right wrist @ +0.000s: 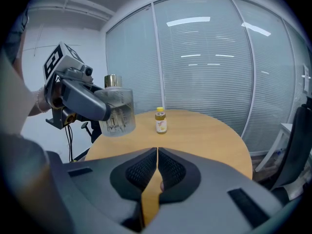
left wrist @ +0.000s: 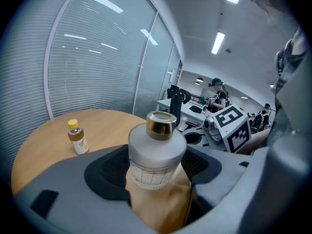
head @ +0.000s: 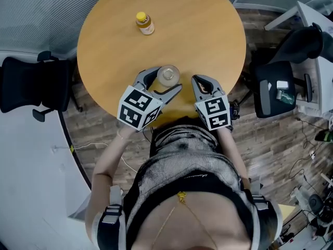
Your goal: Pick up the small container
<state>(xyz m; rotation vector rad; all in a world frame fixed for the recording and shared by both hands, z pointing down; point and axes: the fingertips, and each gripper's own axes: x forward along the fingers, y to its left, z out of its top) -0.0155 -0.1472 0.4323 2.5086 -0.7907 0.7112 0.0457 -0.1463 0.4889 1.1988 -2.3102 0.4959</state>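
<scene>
Holding: left gripper [head: 167, 81] is clamped on the small container [left wrist: 157, 150], with the jaws pressed to both sides of the frosted body, below the shoulder.
Container: squat frosted jar-bottle, gold cap [left wrist: 161, 124], pale printed grid on the lower body; upright.
Position: over the near edge of the round wooden table [head: 208, 30], close in front of the person. The right gripper view suggests it hangs clear of the tabletop, though the underside is not plainly seen.
Right gripper [head: 200, 81]: jaws closed together, nothing between them; just beside the container, not touching it.
Other: little yellow-capped bottle [head: 145, 23] stands well apart, on the far side of the table.
Handling: looks like thick glass, so rigid and likely weighty for its size. The surface is smooth and probably slippery, and it would break if dropped.
Grip advice: a mid-body hold is best, since the cap is too narrow and may turn. Hold it upright with a steady squeeze.
</scene>
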